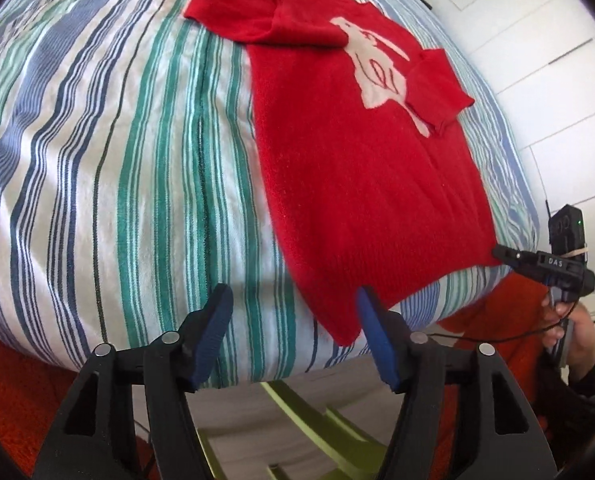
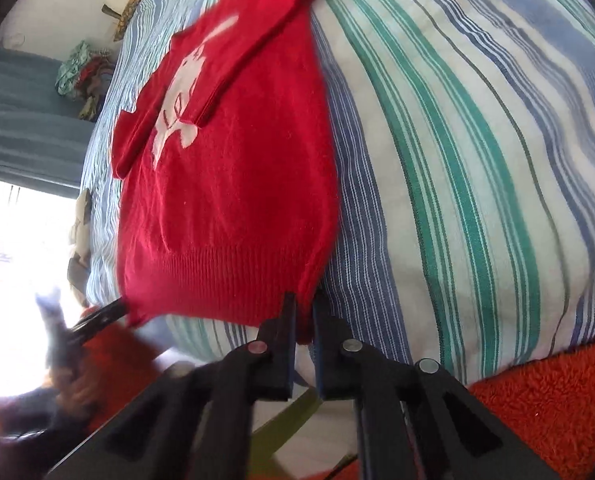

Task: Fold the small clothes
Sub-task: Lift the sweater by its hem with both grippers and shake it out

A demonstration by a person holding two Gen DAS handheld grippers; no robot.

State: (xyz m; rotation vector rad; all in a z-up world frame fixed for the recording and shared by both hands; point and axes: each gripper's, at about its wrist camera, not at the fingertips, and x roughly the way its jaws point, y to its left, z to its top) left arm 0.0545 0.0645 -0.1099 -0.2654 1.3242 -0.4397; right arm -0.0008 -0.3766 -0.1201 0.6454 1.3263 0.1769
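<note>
A small red knit sweater [image 1: 357, 168] with a white animal figure lies flat on a striped bed cover [image 1: 117, 160], both sleeves folded in over the chest. My left gripper [image 1: 293, 300] is open, its right pad [image 1: 371, 320] touching the near left hem corner. My right gripper [image 1: 505, 254] is shut on the other hem corner. In the right wrist view the right gripper [image 2: 304, 308] pinches the red hem [image 2: 217, 284] between its pads, and the sweater [image 2: 233, 152] stretches away from it. The left gripper [image 2: 101, 316] shows blurred at the hem's far corner.
The striped cover [image 2: 477, 160] spreads wide beside the sweater. An orange fuzzy rug [image 2: 549, 396] and a green frame [image 1: 317, 412] lie below the bed edge. White wardrobe doors [image 1: 537, 48] stand behind. A pile of clothes [image 2: 81, 72] sits past the bed's far side.
</note>
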